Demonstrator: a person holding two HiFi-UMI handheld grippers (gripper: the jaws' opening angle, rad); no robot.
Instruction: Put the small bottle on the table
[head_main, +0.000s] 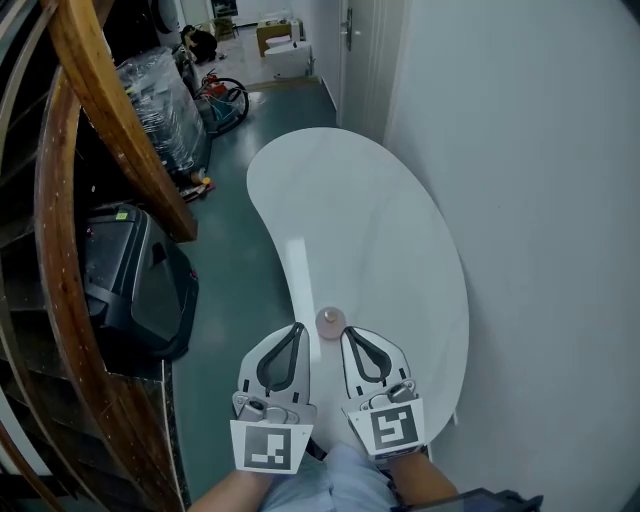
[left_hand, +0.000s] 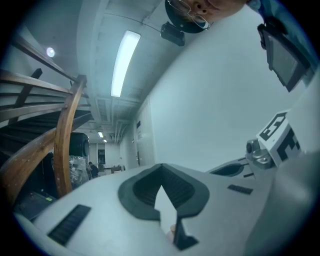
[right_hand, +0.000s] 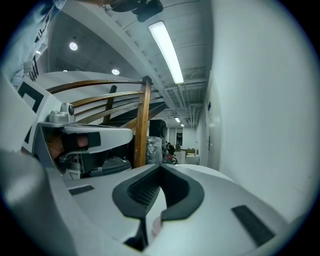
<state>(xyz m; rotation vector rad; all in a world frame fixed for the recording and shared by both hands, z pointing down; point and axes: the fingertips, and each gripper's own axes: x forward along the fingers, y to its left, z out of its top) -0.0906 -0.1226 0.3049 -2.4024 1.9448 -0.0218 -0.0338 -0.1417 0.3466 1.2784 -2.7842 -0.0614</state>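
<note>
The small pinkish bottle (head_main: 330, 321) stands upright on the white kidney-shaped table (head_main: 370, 230), near its front edge. It sits just ahead of and between the tips of my two grippers. My left gripper (head_main: 298, 327) is shut and empty, its tip just left of the bottle. My right gripper (head_main: 349, 332) is also shut and empty, its tip just right of the bottle. In the left gripper view the jaws of the left gripper (left_hand: 161, 167) meet, and a sliver of the bottle (left_hand: 172, 229) shows low in the gap. The right gripper view shows the right gripper (right_hand: 160, 167) shut, with the bottle (right_hand: 156, 226) beside it.
A white wall (head_main: 540, 200) runs along the table's right side. To the left are a curved wooden stair rail (head_main: 110, 120) and a black case (head_main: 130, 280) on the green floor. Plastic-wrapped goods (head_main: 165, 100) and a closed door (head_main: 355, 50) lie farther back.
</note>
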